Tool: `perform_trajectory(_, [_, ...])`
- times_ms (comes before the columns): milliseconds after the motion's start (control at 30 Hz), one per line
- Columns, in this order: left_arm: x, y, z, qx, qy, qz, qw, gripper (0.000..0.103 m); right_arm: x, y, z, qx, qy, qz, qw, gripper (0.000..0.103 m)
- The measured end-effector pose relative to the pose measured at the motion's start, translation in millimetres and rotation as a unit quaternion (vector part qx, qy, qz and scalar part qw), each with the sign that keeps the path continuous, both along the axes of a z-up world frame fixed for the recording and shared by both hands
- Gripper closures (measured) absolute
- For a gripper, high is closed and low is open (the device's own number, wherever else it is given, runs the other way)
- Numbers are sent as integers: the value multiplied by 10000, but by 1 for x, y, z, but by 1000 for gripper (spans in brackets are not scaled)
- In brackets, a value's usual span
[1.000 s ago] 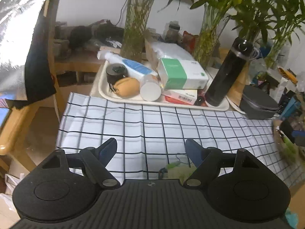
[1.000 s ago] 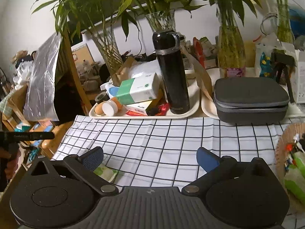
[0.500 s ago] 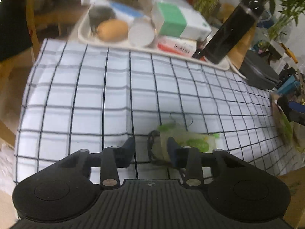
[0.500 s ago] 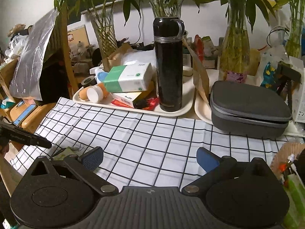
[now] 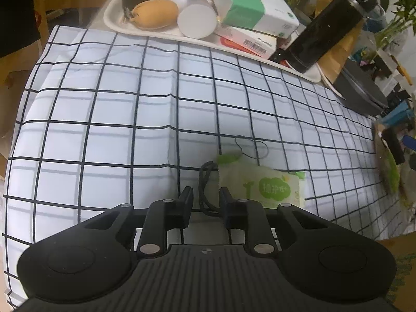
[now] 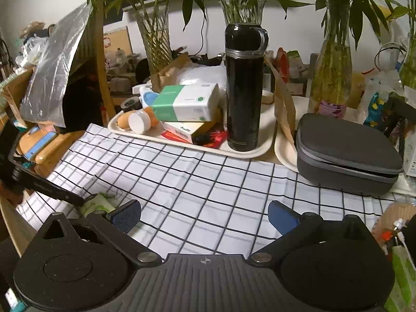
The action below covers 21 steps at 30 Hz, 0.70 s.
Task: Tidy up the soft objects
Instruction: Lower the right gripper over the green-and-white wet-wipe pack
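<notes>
Left gripper [image 5: 206,195] has just narrowed around the black cord [image 5: 205,182] – pouch [image 5: 260,182] lies flat, long axis sideways, just right of its tips. Right gripper [image 6: 204,214] – wide, empty.

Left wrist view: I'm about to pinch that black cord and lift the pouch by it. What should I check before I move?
1. Cord in the left gripper: ok. It lies between the jaws, which have just been closing.
2. Pads pressing on the cord: not ok. A gap shows on both sides of it.
3. Pouch clear of the fingers: cannot tell. One finger sits right at its edge.
4. Pouch resting flat on the cloth: ok.
5. Right gripper free: ok. It is open over the cloth with nothing between the jaws.
</notes>
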<state>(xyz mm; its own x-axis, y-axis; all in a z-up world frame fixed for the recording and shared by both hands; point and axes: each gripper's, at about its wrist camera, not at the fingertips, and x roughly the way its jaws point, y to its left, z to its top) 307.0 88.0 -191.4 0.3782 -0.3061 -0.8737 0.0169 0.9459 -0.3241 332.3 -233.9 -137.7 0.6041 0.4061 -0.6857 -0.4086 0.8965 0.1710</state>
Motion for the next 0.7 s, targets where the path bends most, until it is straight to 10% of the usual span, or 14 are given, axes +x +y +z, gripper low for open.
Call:
perform_trajectory(367, [5, 2, -9, -239, 189, 106, 9995, 99, 12, -6, 0, 95, 174, -223, 9996, 0])
perform_trajectory(700, [-3, -7, 16, -5, -538, -271, 9982, 100, 21, 7, -8, -97, 12, 360, 9993, 0])
